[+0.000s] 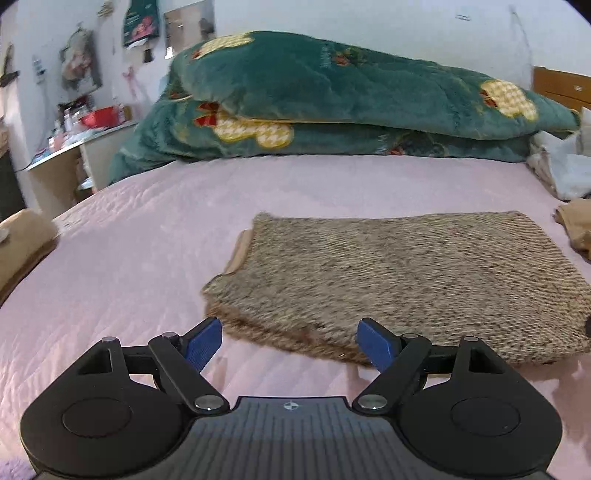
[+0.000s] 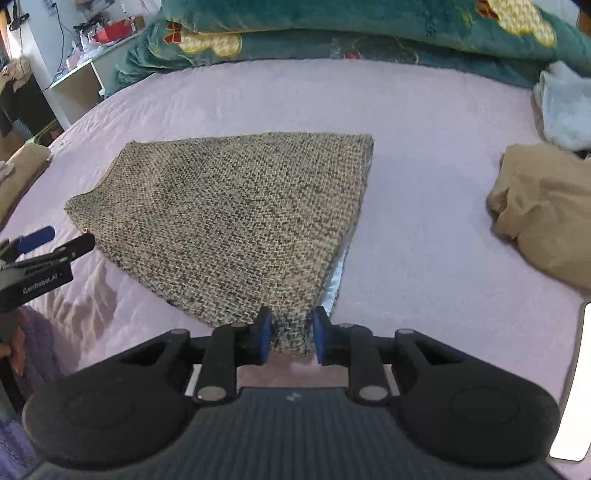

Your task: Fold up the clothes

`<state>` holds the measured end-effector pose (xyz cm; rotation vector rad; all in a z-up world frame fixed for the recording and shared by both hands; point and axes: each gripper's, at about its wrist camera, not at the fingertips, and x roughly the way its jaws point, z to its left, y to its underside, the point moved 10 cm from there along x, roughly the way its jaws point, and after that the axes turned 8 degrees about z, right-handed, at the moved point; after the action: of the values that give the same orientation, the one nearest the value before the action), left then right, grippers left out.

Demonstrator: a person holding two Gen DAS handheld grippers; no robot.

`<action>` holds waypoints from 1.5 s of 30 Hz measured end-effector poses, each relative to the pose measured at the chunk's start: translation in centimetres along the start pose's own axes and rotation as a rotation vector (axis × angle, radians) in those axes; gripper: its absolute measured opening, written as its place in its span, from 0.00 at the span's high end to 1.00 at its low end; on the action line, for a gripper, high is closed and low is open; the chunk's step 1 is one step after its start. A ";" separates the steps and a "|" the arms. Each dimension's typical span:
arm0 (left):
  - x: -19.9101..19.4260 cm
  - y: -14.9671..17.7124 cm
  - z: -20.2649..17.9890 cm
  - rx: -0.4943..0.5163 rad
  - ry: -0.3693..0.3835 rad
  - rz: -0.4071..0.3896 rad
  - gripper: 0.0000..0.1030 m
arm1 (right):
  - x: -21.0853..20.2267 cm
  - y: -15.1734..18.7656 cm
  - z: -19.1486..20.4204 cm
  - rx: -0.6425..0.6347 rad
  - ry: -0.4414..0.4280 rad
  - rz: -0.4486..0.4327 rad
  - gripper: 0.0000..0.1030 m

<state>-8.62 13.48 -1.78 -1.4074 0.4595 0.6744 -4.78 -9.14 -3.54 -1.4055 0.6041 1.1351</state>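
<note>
Where the left wrist camera looks out over the pink bedspread (image 1: 147, 240), the left gripper (image 1: 289, 345) hangs low above it with its 2 blue-padded fingers (image 1: 204, 343) spread wide and nothing between them. The folded tweed garment (image 1: 399, 280) lies flat on the bedspread just ahead, its near edge running across the gap between the fingertips and partly behind the right-hand pad; whether that pad touches the cloth cannot be told. A strip of tan lining (image 1: 238, 254) shows at the garment's far left corner. Behind it, a green plush quilt (image 1: 351, 99) with yellow houndstooth shapes is heaped along the wall. A tan folded item (image 1: 22, 240) sits at the left edge of the bed, a white-and-pale bundle (image 1: 557, 170) at the far right, and a cluttered shelf (image 1: 81, 136) stands beyond the bed on the left.

In the right wrist view, the right gripper (image 2: 292, 339) has its 2 blue pads (image 2: 263, 341) drawn in close on the nearest corner of the tweed garment (image 2: 236, 221), which stands pinched up between them. The rest of the garment spreads away flat over the bedspread (image 2: 424, 155), with a sliver of pale lining (image 2: 338, 273) along its right edge. The left gripper (image 2: 40, 243) shows at the left border, apart from the cloth's left corner. A crumpled tan garment (image 2: 546, 210) lies well to the right, a light blue fleece item (image 2: 565, 107) behind it, and the green quilt (image 2: 369, 33) fills the top.
</note>
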 end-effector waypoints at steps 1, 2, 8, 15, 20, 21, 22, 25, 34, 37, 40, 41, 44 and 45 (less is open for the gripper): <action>0.2 0.1 -0.3 0.009 0.002 0.002 0.21 | 0.0 -0.1 0.1 -0.007 0.005 -0.009 0.77; 0.4 0.1 -0.4 0.011 0.009 0.002 0.21 | 0.0 -0.1 0.1 -0.014 0.010 -0.017 0.77; 0.9 0.3 -0.8 0.005 0.040 -0.006 0.21 | -0.1 -0.9 0.3 -0.044 0.019 -0.061 0.91; 0.5 0.4 -0.7 -0.017 0.076 -0.017 0.20 | -2.5 -4.1 -0.5 0.095 -0.134 -0.147 0.95; 0.4 0.0 -0.9 -0.012 0.100 -0.028 0.20 | -4.1 -7.8 -0.7 0.138 -0.190 -0.211 0.95; 0.3 -0.1 -0.9 -0.008 0.102 -0.032 0.20 | -4.3 -8.6 -0.8 0.143 -0.194 -0.222 0.95; 0.3 -0.2 -0.9 -0.005 0.104 -0.036 0.20 | -4.4 -9.3 -0.8 0.143 -0.194 -0.233 0.95; 0.2 -1.1 -0.4 -0.008 0.086 -0.050 0.20 | -4.4 -11.5 -0.8 0.142 -0.187 -0.257 0.95; 3.2 -3.0 5.0 -0.158 0.072 0.083 0.20 | -4.3 -12.8 -1.2 0.132 -0.183 -0.272 0.95; 4.9 -2.9 5.7 -0.185 0.080 0.143 0.24 | -3.4 -12.0 -1.5 0.142 -0.186 -0.250 0.95; 5.6 -2.7 5.5 -0.166 0.084 0.152 0.48 | -2.8 -11.5 -1.7 0.141 -0.186 -0.232 0.95; 5.8 -2.6 5.6 -0.168 0.076 0.158 0.60 | -2.7 -11.4 -1.7 0.139 -0.185 -0.227 0.95; 6.1 -2.3 6.6 -0.210 0.074 0.158 0.82 | -2.6 -11.2 -1.6 0.134 -0.184 -0.225 0.95; 6.0 -2.5 6.8 -0.220 0.077 0.151 0.83 | -2.6 -11.2 -1.6 0.129 -0.180 -0.226 0.95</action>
<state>-3.21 21.03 -3.06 -1.6212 0.5702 0.8140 4.39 -9.11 3.56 -1.2121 0.3734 1.0104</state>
